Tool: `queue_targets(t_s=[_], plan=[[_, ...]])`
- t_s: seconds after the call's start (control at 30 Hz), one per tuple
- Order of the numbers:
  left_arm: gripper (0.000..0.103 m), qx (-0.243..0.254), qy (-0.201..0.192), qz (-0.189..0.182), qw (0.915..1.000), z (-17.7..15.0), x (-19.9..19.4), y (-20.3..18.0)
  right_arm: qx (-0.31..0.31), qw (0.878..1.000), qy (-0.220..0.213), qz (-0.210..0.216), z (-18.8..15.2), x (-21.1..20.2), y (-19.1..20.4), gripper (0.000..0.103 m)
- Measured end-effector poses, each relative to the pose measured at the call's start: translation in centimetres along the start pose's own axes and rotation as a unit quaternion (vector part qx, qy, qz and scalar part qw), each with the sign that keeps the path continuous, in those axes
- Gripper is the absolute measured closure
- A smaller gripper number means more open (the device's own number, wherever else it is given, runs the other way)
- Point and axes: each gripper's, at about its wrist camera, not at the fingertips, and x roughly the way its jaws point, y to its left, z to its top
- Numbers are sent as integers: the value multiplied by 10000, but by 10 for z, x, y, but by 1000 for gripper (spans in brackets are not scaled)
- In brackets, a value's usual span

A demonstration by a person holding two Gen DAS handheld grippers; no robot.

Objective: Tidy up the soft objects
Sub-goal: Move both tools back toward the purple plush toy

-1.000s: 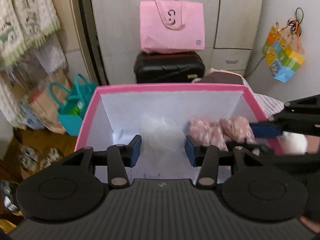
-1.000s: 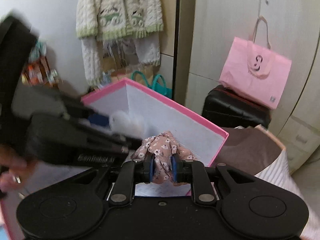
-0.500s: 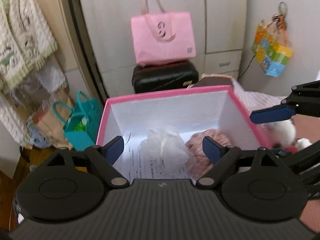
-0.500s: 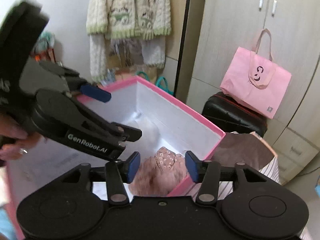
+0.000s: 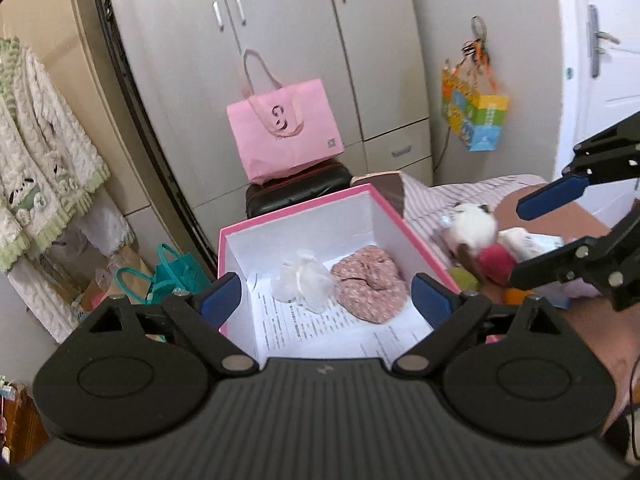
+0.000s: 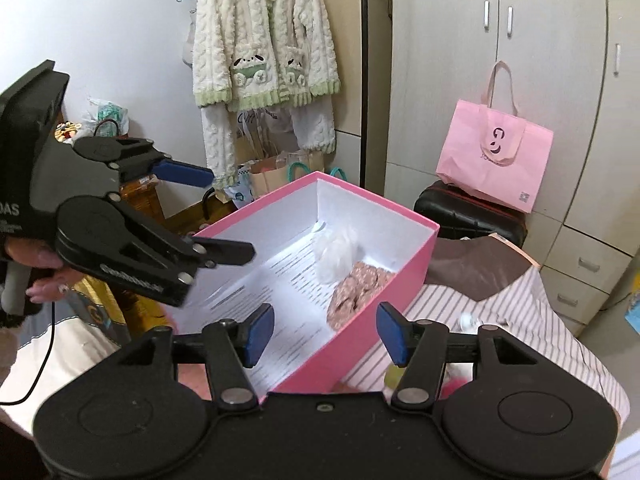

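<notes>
1. The bed (image 6: 532,312), under its striped sheet, is the biggest thing we work on; the pink box (image 5: 416,236) sits on it with its lid off, white inside, a printed sheet lining the floor.
2. We hold the left tongs (image 5: 326,298) over the near edge of the box — spread wide, nothing between the blue tips. The right wrist view shows them from the side, spread the same way and empty.
3. The right tongs (image 6: 326,334) hang over the box's right wall, also spread wide and empty, with the sheet and a bit of green and pink below them.
4. Two soft things already lie in the box: a flowered pink cloth bundle (image 5: 370,290) toward the right wall, and a white gauzy puff (image 5: 302,284) touching it on the left. We count these as done.
5. Still outside, on the bed just right of the box, is a small heap: a white and brown plush cat (image 5: 472,226), a pink ball (image 5: 494,262), a green ball (image 5: 462,278) close to the box wall, and some pale packets behind that we cannot make out.
6. By our reckoning the job is under half done — two things in, at least three out. The heap lies nearest the right tongs, so that side looks best placed for the next pick.
</notes>
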Motion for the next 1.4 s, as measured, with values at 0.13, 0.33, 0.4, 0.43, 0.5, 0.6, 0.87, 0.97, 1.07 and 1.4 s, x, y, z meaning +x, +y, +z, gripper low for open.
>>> queue_targets(t_s=[0.13,0.33,0.4,0.43,0.5,0.6,0.87,0.97,1.07,1.4], plan=[[6,33,-121,-210,9997,-6,-33,-8,-23,10000,5,-70,-14,-24,9,36],[2,223,-446,-479,9976,-16,-81,-21,-26,9999,153,-39,-36,-56,25,34],[1,238,-511,-516,9971,-18,-91,-25,39,9998,180,5,-44,-67,27,33],[1,262,-514,-548,9968,-20,-94,-29,90,9998,186,20,-49,-71,27,32],[1,284,-474,-637,9964,-24,-99,-36,184,9996,220,22,-59,-79,26,32],[1,296,-332,-870,9952,-31,-102,-47,284,9993,236,-63,-76,-91,26,32],[1,399,278,-1345,9897,-45,-93,-88,430,9981,319,-301,-118,-120,16,31],[1,502,417,-1505,9865,-47,-87,-108,498,9975,389,-316,-132,-123,8,30],[1,567,566,-1695,9823,-48,-78,-130,624,9966,475,-255,-147,-121,-4,30],[3,439,868,-2104,9728,-45,-32,-179,846,9924,731,-508,-193,-89,-44,29]])
